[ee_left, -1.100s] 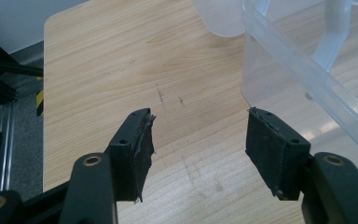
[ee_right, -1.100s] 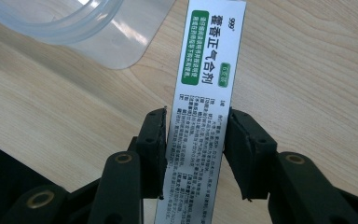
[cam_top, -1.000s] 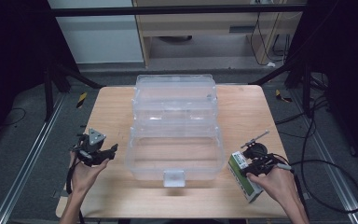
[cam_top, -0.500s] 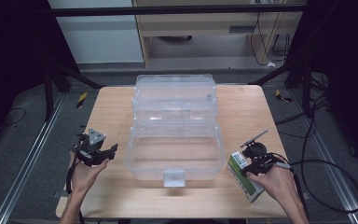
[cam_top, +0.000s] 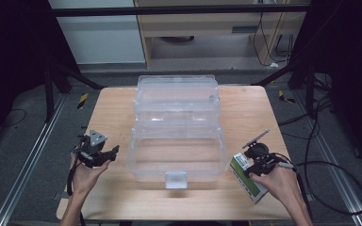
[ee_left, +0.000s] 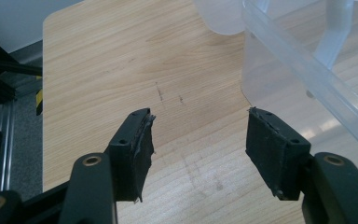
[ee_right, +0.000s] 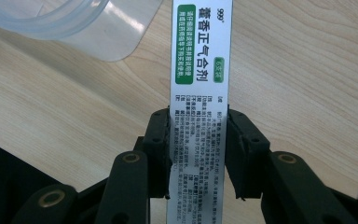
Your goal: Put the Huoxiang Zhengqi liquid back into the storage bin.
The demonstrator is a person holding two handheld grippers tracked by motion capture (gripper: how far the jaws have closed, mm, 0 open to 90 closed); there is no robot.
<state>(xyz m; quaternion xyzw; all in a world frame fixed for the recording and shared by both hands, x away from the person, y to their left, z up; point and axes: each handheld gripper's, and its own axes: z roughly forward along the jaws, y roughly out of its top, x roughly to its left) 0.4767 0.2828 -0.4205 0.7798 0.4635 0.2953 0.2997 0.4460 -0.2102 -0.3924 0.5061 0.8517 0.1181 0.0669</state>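
The right claw [ee_right: 199,154] is clamped on a green-and-white medicine box [ee_right: 200,84], its jaws pressing both narrow sides near the box's near end. In the high view that box [cam_top: 245,176] lies low over the wooden bench [cam_top: 113,113] near its front right corner, just beside the clear plastic storage box [cam_top: 176,129] that stands open in the middle. The left claw [ee_left: 198,140] is spread wide with nothing between its jaws, poised above bare bench wood just left of the clear box's wall [ee_left: 303,60].
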